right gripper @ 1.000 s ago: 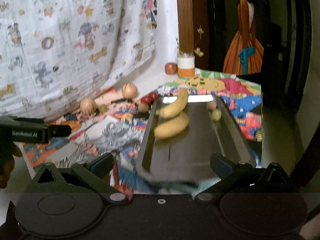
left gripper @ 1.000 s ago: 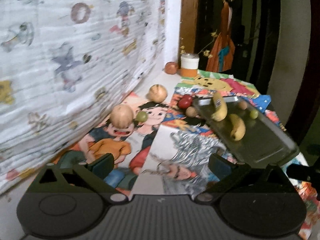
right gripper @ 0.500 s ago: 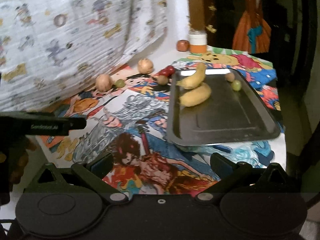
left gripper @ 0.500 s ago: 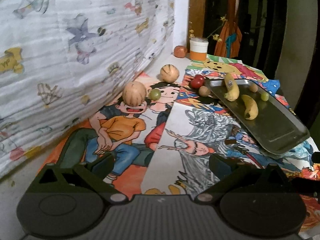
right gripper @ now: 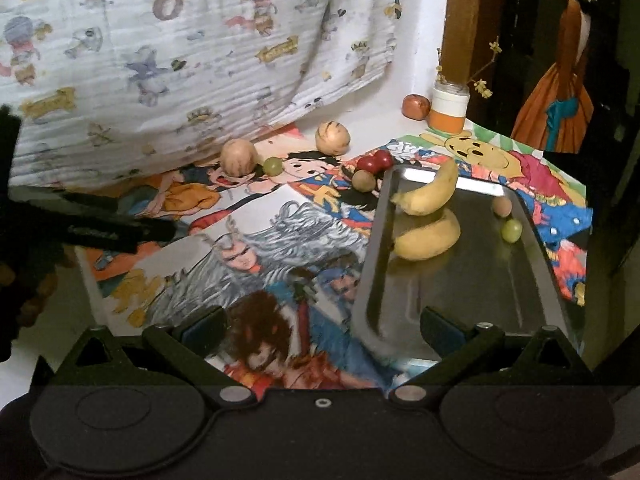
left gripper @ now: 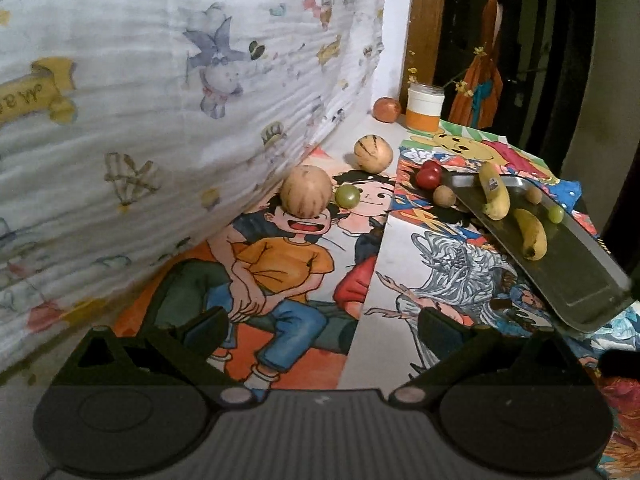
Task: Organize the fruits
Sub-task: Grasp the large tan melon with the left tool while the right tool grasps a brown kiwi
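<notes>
A dark metal tray [right gripper: 472, 280] lies on the right of the table and holds two bananas [right gripper: 428, 236], a small brown fruit [right gripper: 501, 206] and a green grape [right gripper: 511, 230]. It also shows in the left wrist view [left gripper: 576, 276]. Left of the tray lie red fruits [left gripper: 429, 176], a brown fruit [left gripper: 444, 196], two tan striped melons [left gripper: 306, 197] [left gripper: 373, 153] and a green grape [left gripper: 347, 196]. My left gripper [left gripper: 320, 326] is open and empty above the cartoon posters. My right gripper [right gripper: 320, 326] is open and empty at the tray's near edge.
A printed cloth [left gripper: 160, 100] hangs along the left. An orange-and-white jar [left gripper: 425, 112] and a reddish fruit [left gripper: 387, 109] stand at the far corner. Cartoon posters [left gripper: 288, 264] cover the table. The left gripper's body [right gripper: 100, 228] crosses the right wrist view.
Both grippers moved closer to the table and the fruits. The right gripper dropped back toward the tray's near edge. Nothing was picked up.
</notes>
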Demonstrator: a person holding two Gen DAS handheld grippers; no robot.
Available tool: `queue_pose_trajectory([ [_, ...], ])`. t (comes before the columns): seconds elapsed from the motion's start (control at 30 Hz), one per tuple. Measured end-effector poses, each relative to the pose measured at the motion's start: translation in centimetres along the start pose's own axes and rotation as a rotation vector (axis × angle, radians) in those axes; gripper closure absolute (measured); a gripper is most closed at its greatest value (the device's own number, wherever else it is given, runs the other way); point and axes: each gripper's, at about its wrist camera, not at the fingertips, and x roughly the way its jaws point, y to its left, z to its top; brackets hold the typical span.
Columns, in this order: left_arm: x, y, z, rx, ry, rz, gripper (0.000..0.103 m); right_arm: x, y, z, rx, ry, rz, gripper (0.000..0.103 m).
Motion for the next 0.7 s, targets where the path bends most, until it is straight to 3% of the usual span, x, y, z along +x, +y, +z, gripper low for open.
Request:
queue_pose_trajectory([
  [0.13, 0.2, 0.0, 0.7, 0.032, -0.028, -0.009, 0.000, 0.8, -0.8, 2.9, -0.060, -0.008, 0.048, 0.000],
  [0.27, 0.6, -0.1, 1.6, 0.080, -0.059, -0.040, 0.000, 2.3, -1.5, 5.9, -0.197, 0.006, 0.038, 0.000],
  [0.47, 2.3, -0.5, 3.0, 0.115, -0.077, -0.040, 0.000, 5.5, -3.0, 9.7, -0.322, -0.024, 0.116, 0.000],
  [0.7, 4.8, -0.8, 4.8, 0.100, -0.101, -0.006, 0.000, 11.5, -2.8, 10.0, -0.504, -0.068, 0.105, 0.001],
])
